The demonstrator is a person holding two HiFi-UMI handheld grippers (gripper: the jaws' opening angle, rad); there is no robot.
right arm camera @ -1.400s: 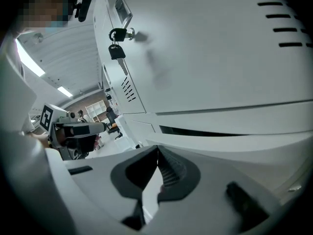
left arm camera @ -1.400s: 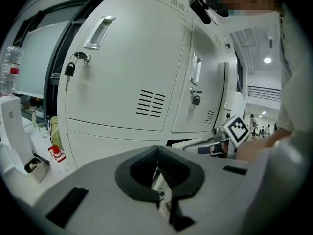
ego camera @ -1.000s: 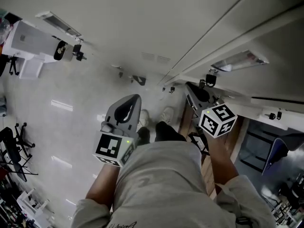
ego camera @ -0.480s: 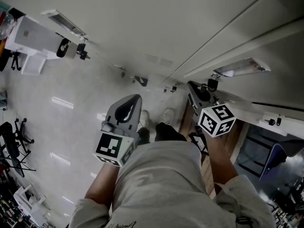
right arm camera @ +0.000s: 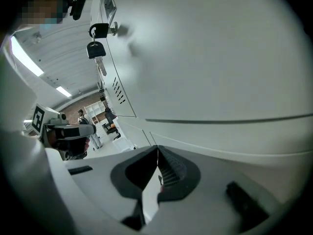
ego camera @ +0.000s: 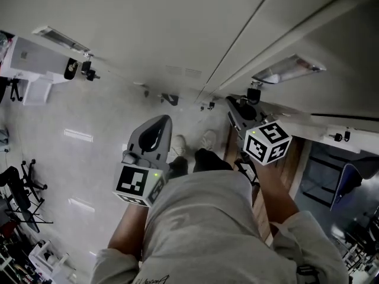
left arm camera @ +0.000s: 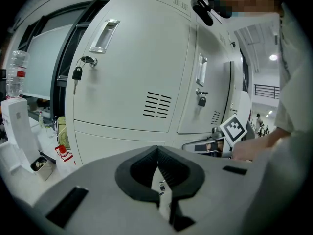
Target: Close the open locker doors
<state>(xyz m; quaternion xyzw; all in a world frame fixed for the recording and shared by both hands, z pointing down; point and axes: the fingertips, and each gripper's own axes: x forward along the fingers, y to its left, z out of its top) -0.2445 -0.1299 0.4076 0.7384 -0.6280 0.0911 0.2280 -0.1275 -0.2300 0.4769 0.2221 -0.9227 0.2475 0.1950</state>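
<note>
ok, pale grey locker doors (left arm camera: 142,58) w/ vents (left arm camera: 157,105), padlocks (left arm camera: 77,73) hanging.

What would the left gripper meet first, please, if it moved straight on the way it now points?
Most likely the closed locker door with the vent slots, near its lower edge. The left gripper, jaws shut on nothing, faces it with nothing between, though depth is unclear.
</note>
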